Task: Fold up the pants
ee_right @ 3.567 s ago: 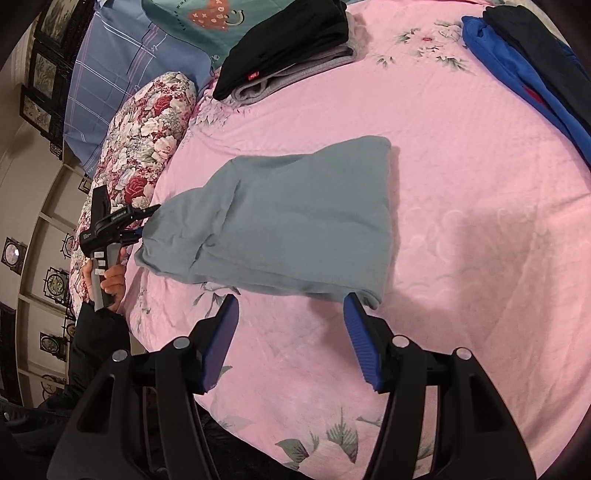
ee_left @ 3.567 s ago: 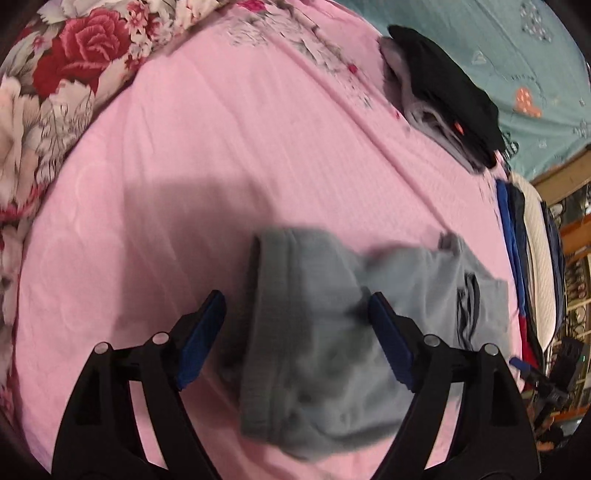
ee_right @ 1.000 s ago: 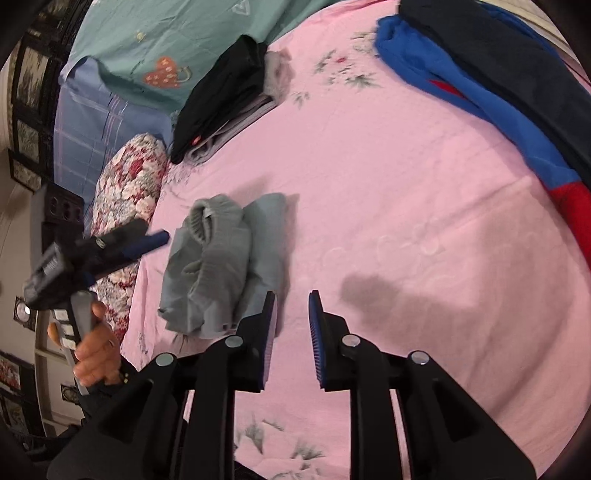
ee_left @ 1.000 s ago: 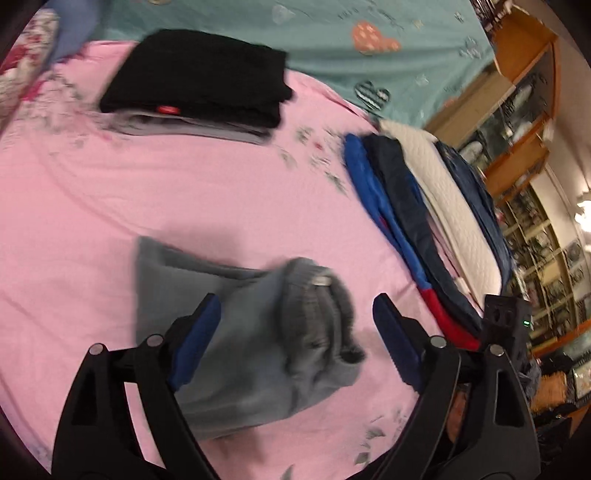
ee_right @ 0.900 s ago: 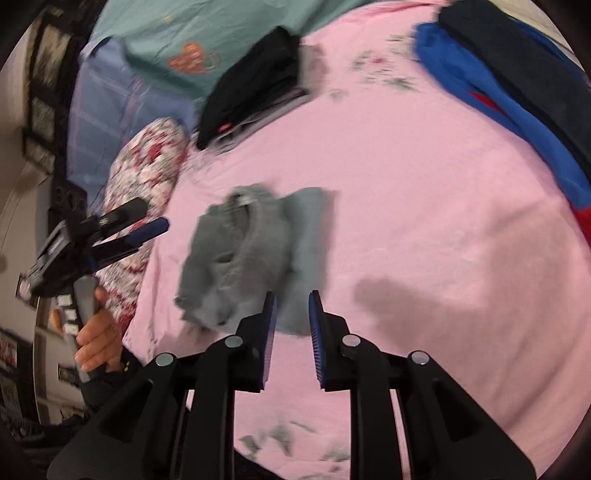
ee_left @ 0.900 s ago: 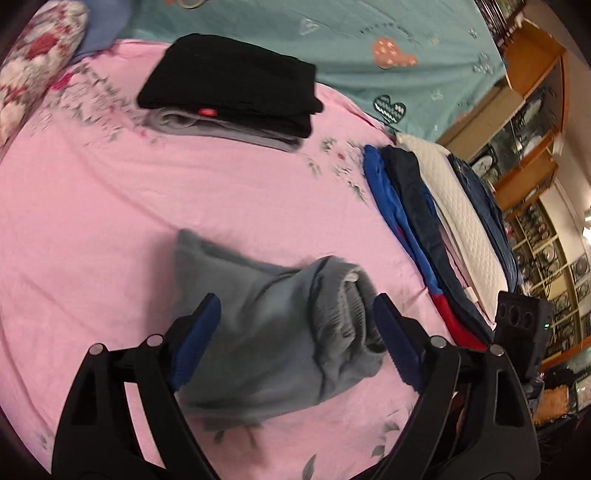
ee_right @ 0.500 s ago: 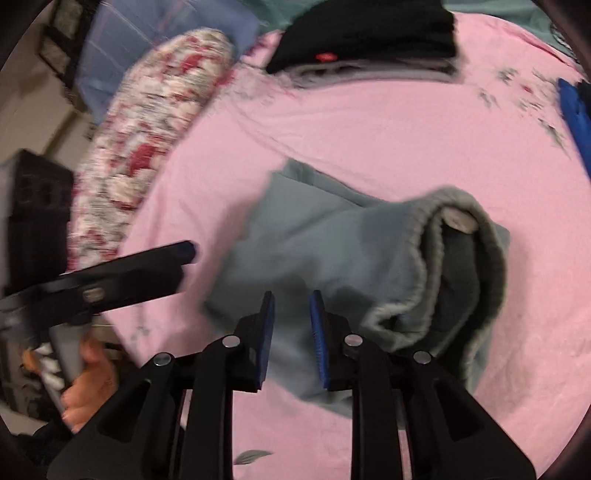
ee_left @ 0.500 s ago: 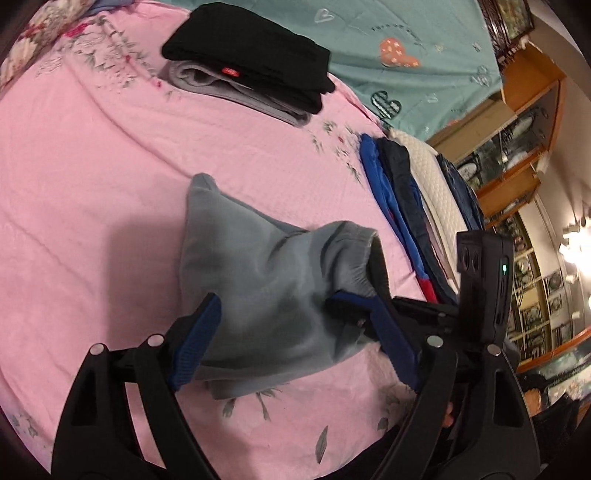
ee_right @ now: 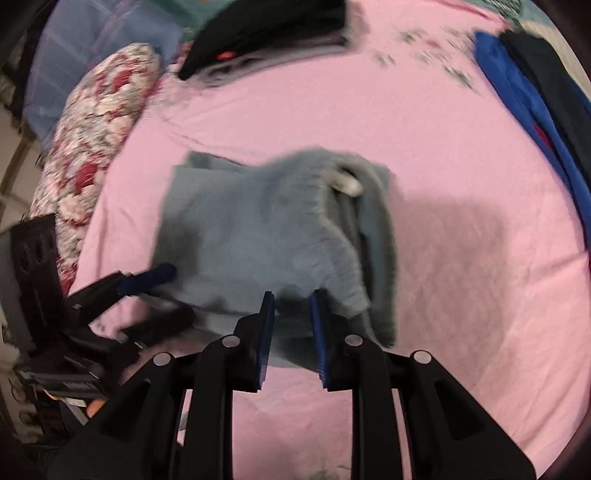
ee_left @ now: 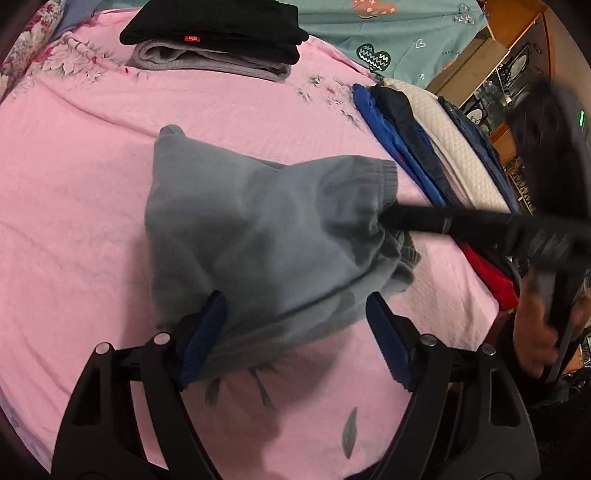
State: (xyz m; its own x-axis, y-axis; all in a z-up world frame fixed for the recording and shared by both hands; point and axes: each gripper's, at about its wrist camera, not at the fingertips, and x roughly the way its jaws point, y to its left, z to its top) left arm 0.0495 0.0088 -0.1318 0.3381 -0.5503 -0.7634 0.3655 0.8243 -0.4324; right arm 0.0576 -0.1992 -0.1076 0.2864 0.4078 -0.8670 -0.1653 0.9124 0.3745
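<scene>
While the red tag on the black folded stack [ee_left: 218,26] at 12 o'clock is too small to read, the grey pants [ee_left: 266,236] lie mid-bed [ee_left: 74,229]. The left tool [ee_left: 295,339] is closing, jaws spread around their near edge; the right tool [ee_right: 291,334], nearly pressed together, pinches their hem.

Left tool [ee_left: 295,339] closing, right tool [ee_right: 291,332] narrow
</scene>
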